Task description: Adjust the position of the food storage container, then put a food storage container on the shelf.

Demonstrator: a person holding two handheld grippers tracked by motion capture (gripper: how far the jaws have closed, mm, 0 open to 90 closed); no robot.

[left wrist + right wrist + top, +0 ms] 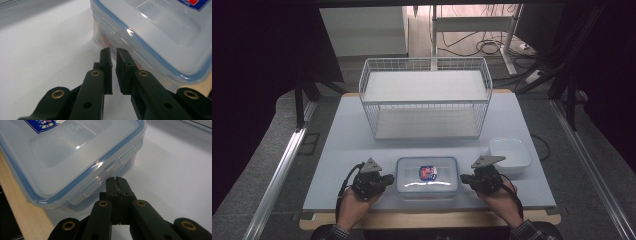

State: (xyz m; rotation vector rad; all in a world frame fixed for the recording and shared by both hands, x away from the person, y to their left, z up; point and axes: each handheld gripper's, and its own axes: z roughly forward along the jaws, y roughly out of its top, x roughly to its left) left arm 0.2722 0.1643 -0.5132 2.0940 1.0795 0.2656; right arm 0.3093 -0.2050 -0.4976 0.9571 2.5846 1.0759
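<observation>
**Both grippers closing in on the container's end latches**

A clear rectangular plastic container with a blue-sealed lid (427, 177) is lying at the table's near edge, between the tongs. The left gripper (384, 179) and right gripper (466, 179), both clenched and empty, are nosing at its end latches; unclipping likely comes next, needing each tip under a flap.

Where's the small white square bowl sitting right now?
In the high view the small white square bowl sits on the table's right side, just right of the clear lidded plastic container, in front of the white wire basket's right corner.
</observation>
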